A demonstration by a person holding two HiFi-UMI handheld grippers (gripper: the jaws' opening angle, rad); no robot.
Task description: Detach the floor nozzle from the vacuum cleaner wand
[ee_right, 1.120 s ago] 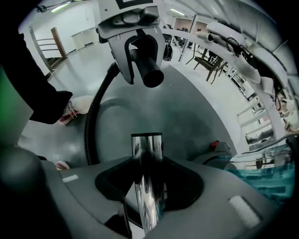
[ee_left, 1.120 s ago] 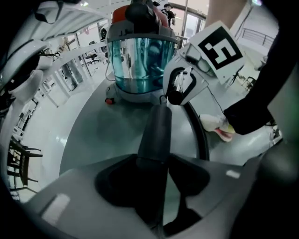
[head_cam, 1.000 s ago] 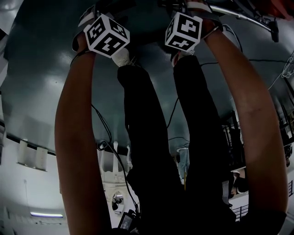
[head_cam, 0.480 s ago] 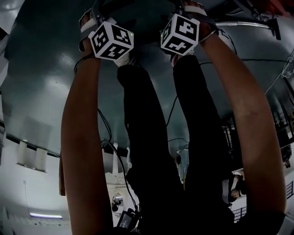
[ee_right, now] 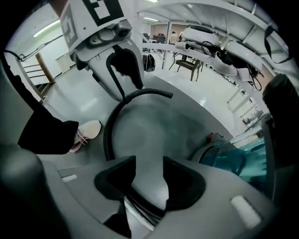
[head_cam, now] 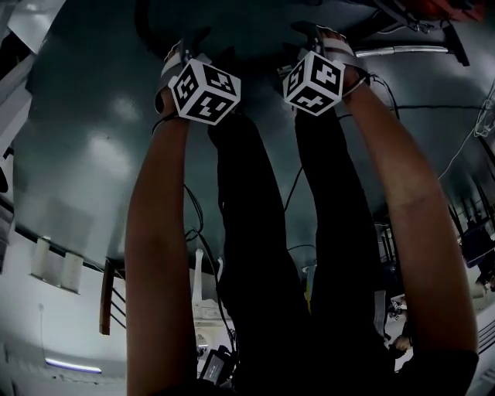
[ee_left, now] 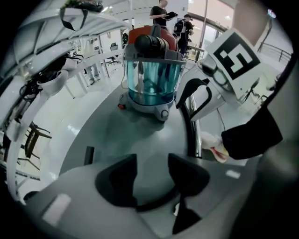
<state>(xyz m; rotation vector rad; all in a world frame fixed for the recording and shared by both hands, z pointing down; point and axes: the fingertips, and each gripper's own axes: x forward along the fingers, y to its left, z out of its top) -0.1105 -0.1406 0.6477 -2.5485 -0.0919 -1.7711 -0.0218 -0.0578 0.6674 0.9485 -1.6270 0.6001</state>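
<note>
Our 2 tools point down at the floor (ee_left: 117, 130). The left tool (ee_left: 152, 161) and right tool (ee_right: 149, 163) are open after just closing partway, with nothing between the pads. The chrome wand (ee_left: 195, 135) lies beside the right tool; we cannot make out the floor nozzle.

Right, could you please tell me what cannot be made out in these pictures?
Floor nozzle: seen in no view; in the head view the chrome vacuum wand ends behind the right wrist.
Teal transparent vacuum canister: right gripper view, cut off by the right edge.
Pale shoe: left gripper view, mostly under a black trouser leg.
Background people: left gripper view, too small.
</note>
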